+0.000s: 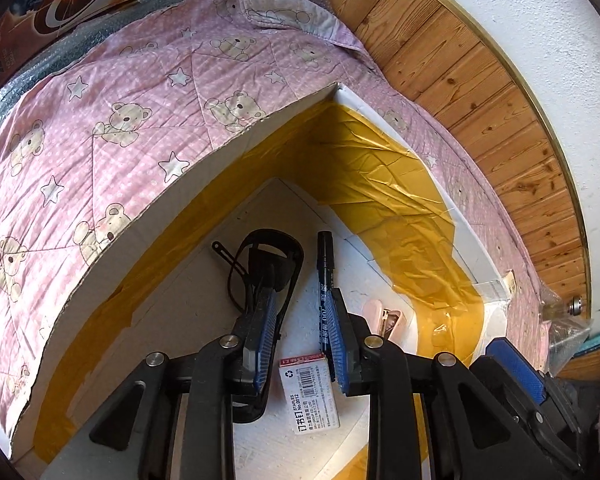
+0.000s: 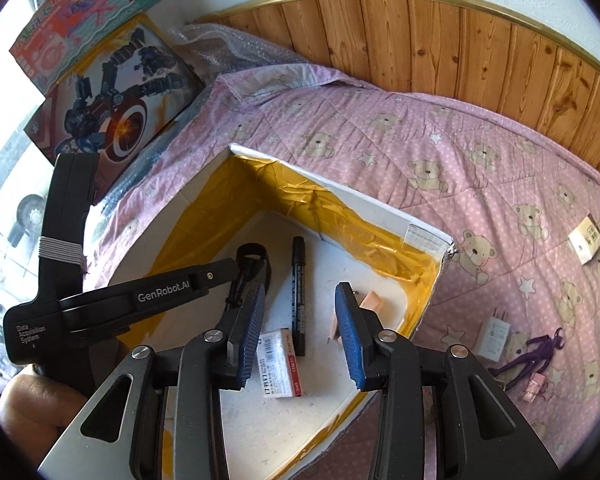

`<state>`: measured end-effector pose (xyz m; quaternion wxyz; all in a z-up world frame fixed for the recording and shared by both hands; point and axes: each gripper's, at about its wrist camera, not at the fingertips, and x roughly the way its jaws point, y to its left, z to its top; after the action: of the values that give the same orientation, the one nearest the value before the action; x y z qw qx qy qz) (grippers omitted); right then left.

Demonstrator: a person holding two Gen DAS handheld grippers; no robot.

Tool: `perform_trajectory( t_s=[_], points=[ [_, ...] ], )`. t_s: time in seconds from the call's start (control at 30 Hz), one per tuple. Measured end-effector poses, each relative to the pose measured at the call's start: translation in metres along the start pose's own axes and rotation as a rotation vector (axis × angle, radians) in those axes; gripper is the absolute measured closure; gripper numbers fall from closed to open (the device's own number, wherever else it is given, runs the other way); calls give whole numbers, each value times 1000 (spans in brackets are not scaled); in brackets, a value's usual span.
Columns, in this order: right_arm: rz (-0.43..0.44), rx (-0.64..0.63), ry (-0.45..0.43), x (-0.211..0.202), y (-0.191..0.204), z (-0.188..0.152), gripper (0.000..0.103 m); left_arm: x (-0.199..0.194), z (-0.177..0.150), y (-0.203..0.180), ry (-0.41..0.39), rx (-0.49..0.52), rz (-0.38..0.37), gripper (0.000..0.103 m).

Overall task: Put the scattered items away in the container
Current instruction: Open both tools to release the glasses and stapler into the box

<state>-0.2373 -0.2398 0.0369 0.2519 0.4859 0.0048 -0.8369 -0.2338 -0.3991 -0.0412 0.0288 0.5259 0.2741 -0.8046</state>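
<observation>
Two grippers hung over the white box point(image 2: 384, 210) on the bed, both w/ jaws apart and holding nothing.
Inside the box lay a black marker point(image 2: 298, 296), a staples pack point(image 2: 280, 364), a black strap point(image 1: 268, 276) and a pink stapler point(image 1: 386, 316). Left gripper point(image 1: 300, 340) and right gripper point(image 2: 300, 336) were above them. Outside the box, right of it on the pink quilt point(image 2: 420, 136): white charger point(image 2: 494, 338), purple figure point(image 2: 534, 358), small white box point(image 2: 586, 242).

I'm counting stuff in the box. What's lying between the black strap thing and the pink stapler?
A black marker pen lies between the black strap and pink stapler, seen in both views.
</observation>
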Motion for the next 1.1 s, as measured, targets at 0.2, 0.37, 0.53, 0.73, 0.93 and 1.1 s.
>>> perform_trajectory(
  t_s=[0.2, 0.37, 0.53, 0.73, 0.93, 1.1],
  points=[
    [55, 35, 15, -4, 7, -19, 64, -14, -5, -3, -16, -2, -25, 76],
    [75, 32, 22, -10, 16, -37, 64, -35, -16, -6, -49, 24, -46, 73],
    [97, 30, 8, -23, 25, -50, 64, -59, -30, -6, -92, 62, -54, 73],
    [119, 36, -6, -33, 35, -62, 63, -75, -46, -9, -130, 128, -37, 73],
    [134, 44, -12, -40, 41, -77, 63, -80, -61, -5, -117, 144, -51, 73],
    [142, 46, -9, -45, 45, -91, 63, -83, -75, -2, -105, 149, -58, 73]
  ],
)
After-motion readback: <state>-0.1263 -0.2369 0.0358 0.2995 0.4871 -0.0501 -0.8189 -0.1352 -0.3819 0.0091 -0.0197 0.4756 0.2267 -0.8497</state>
